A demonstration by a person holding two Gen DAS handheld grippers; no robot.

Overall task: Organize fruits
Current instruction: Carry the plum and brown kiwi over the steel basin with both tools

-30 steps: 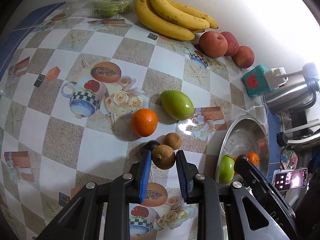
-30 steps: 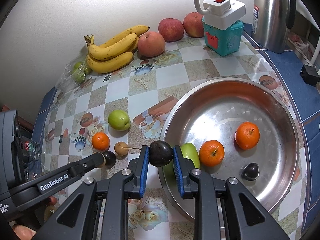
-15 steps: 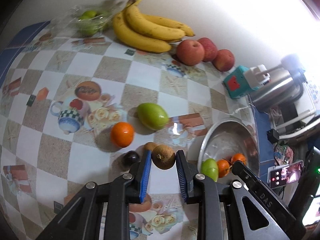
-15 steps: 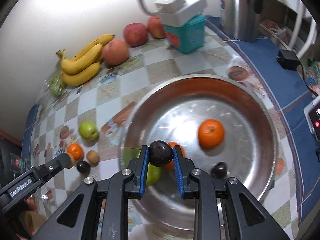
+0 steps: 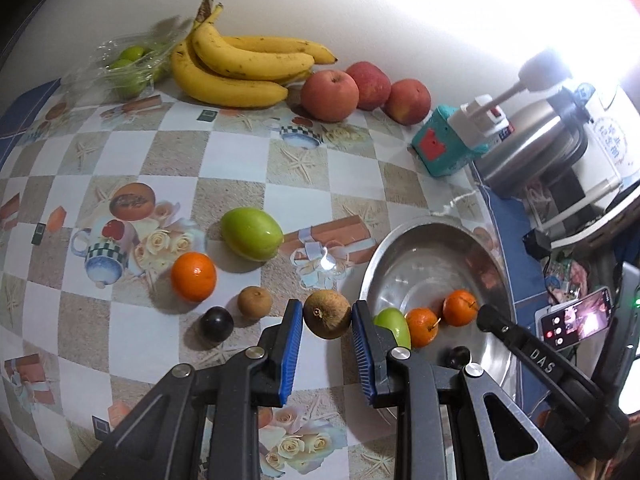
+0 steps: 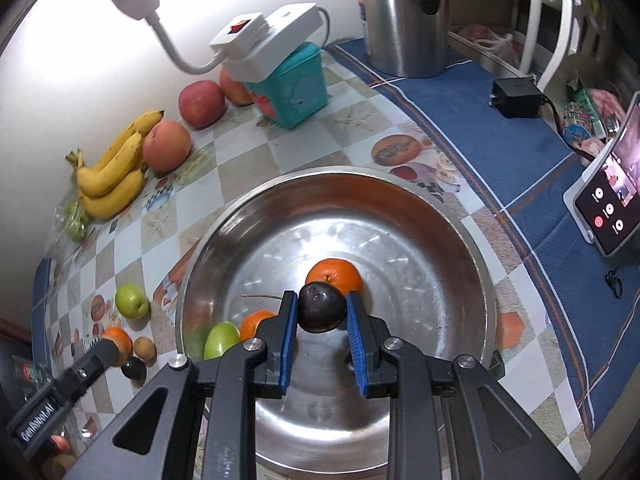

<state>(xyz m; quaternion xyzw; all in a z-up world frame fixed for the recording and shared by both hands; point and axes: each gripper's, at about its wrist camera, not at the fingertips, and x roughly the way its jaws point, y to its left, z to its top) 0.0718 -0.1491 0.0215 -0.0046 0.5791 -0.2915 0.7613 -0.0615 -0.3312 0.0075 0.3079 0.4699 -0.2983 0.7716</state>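
Both our hands have slid toward the metal bowl [image 6: 460,240] since a second ago. Back then our right gripper [image 6: 322,316] was at the bowl's near rim; now it hangs over the middle of the bowl. Its blue pads squeeze a dark plum [image 6: 322,308], which sits up off the bowl's floor. Our left gripper [image 5: 327,322] has come closer too, and now it is just beside the bowl's rim [image 5: 400,236]. Its pads hold a brown round fruit [image 5: 327,314] tight, above the checked tablecloth [image 5: 240,160].

Inside the bowl we see two oranges [image 5: 421,326] and a green fruit [image 5: 394,322]. Outside the bowl, on the side away from the phone [image 5: 576,320], lie another orange [image 5: 193,276], a big green fruit [image 5: 251,233], a small brown fruit [image 5: 255,301] and a second dark plum [image 5: 216,324]. Far behind the bowl, by the wall, rest bananas [image 5: 240,68] and red apples [image 5: 329,95].
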